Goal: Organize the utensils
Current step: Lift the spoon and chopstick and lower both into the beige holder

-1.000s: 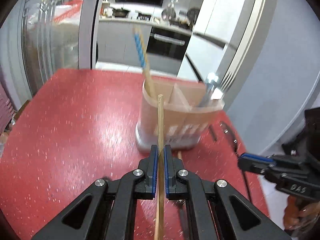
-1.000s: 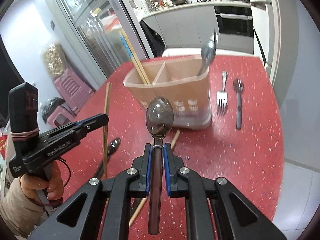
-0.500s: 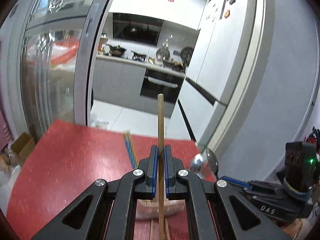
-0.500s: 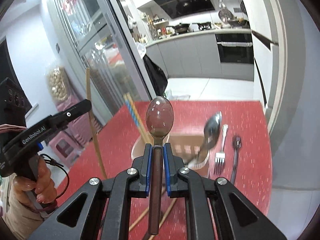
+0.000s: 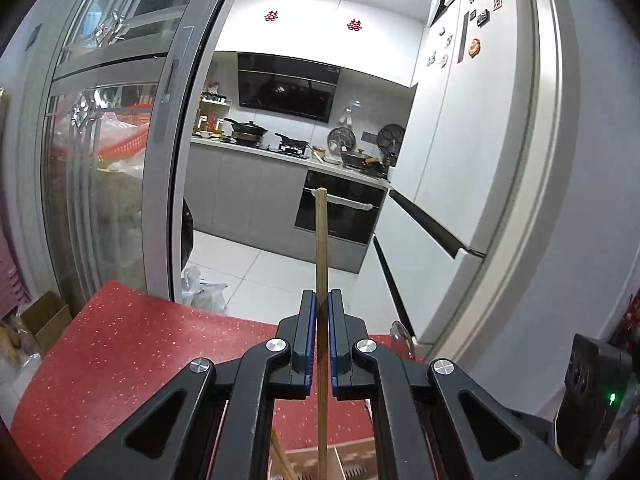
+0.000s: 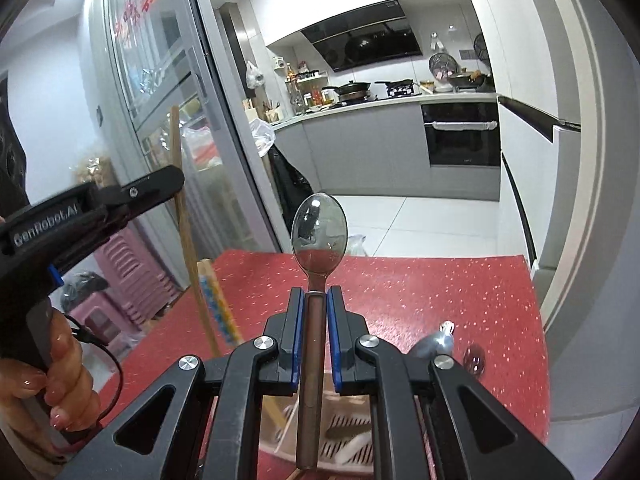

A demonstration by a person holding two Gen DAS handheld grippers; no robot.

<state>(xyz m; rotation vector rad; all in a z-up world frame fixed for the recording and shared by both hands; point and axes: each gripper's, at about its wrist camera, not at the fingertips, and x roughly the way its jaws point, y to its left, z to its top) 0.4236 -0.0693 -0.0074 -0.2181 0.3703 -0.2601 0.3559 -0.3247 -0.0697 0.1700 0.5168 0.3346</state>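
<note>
My left gripper is clamped on a wooden chopstick, pointing slightly downward. My right gripper pinches a spoon by its handle, bowl forward. My left hand wraps its grip.

Left tool clamps wooden chopstick upright; red table below; kitchen beyond.

The gripper arms are hiding most of the utensil holder, and its compartments are not showing clearly. The wooden chopstick is running off the bottom edge of the left wrist view. Beside the holder, the spoon and another utensil are showing only blurred tips.
</note>
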